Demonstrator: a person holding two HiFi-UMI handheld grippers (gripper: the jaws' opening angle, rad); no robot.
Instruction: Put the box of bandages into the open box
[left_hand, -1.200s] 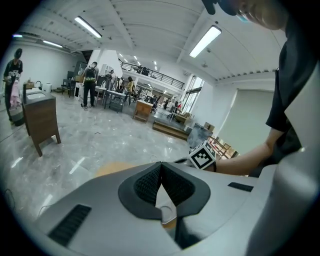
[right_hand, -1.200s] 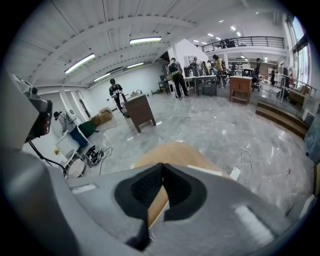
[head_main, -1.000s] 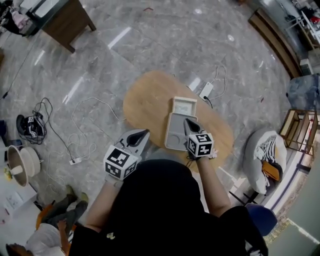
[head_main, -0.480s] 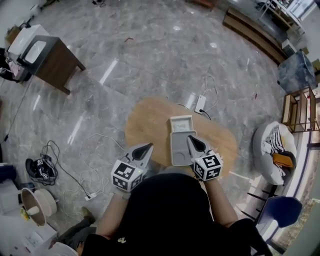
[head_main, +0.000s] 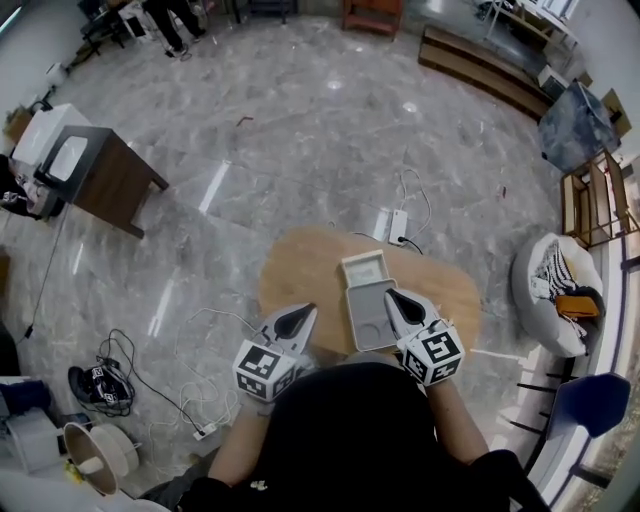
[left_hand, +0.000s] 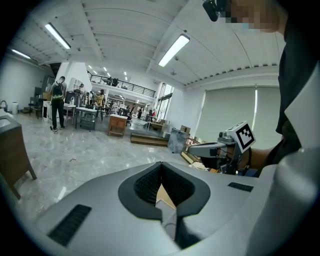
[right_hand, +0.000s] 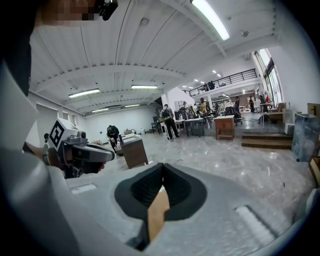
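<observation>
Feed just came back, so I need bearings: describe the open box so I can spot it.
Find the oval wooden table on the grey marble floor in the head view. The open box lies on it, a pale grey tray with a cream square half at its far end. Unlike the white power strip beyond, it sits on the tabletop.

Oval wooden table (head_main: 300, 275) below me, on grey marble floor (head_main: 300, 130). White power strip (head_main: 397, 226) on floor just past its far edge. Dark wooden desk (head_main: 110, 180) far left. Cable tangle (head_main: 100, 385), white pot (head_main: 95, 455) near left. White beanbag (head_main: 548, 295) right, blue chair (head_main: 590, 405) nearer.
</observation>
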